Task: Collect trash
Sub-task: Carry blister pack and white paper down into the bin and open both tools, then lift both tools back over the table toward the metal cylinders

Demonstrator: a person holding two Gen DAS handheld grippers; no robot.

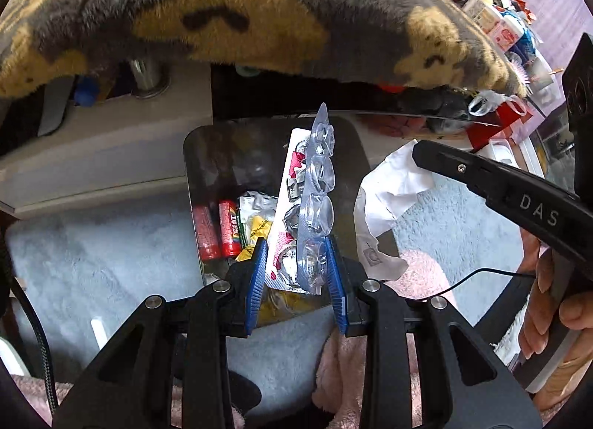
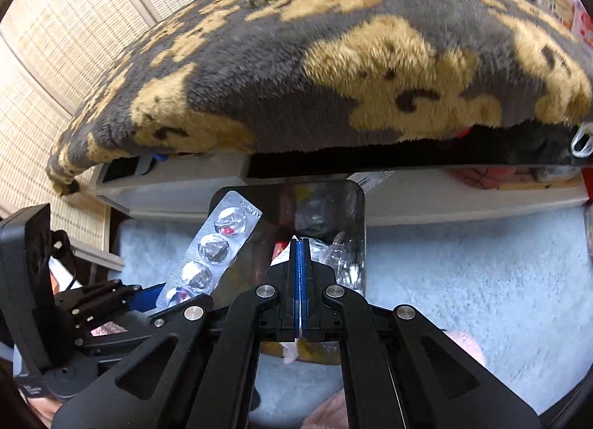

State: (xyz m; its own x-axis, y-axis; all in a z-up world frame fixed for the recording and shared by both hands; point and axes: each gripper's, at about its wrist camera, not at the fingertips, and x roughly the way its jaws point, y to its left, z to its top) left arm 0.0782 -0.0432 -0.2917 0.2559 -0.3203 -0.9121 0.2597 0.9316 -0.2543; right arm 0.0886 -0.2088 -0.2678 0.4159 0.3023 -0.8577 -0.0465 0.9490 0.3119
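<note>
Two grippers hang over the dark open-topped trash bin (image 1: 207, 169): the left gripper (image 1: 296, 273) pinches a clear-and-foil blister pack (image 1: 315, 199), the right gripper (image 2: 300, 280), fingers pressed together, nips crumpled white paper (image 1: 389, 191). Both should release only once squarely above the opening.

"DAS" in pale letters on the right gripper (image 1: 420, 154) black arm

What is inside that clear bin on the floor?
In the bin lie two red tubes, a yellow wrapper and crumpled foil. The held blister pack hides whatever lies beneath it.
</note>
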